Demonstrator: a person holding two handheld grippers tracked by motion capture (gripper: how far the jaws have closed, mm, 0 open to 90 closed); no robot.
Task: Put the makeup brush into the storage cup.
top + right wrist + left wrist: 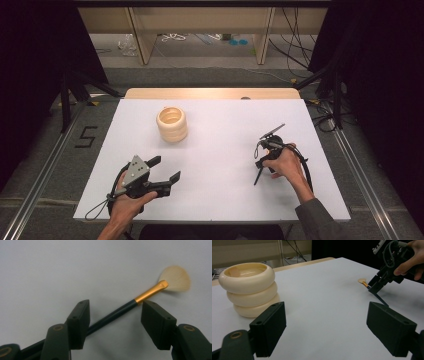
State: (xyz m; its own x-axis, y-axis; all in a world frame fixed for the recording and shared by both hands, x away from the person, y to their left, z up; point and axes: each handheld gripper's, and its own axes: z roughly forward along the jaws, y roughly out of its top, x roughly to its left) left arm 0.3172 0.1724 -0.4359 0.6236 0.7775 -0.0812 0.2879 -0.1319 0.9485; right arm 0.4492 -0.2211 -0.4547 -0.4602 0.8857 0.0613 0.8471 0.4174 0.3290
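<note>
A fan brush [150, 292] with a dark handle, gold ferrule and pale bristles lies on the white table [225, 125]. My right gripper [113, 312] points down over it and is open. The handle runs slantwise between the jaws, close to the left pad, and is not clamped. From above, the right gripper [262, 162] is at the table's right, and the handle end [256, 179] sticks out toward the person. A cream holder made of three stacked rings [171, 124] stands at the far left centre. My left gripper [165, 169] hovers at the near left, open and empty, facing the holder [249, 287] and the brush [362, 281].
A wooden strip [210, 93] borders the table's far edge, with wooden furniture legs and cables on the floor behind it. Dark curtains and stands flank both sides. A "5" mark [86, 136] is on the floor at the left.
</note>
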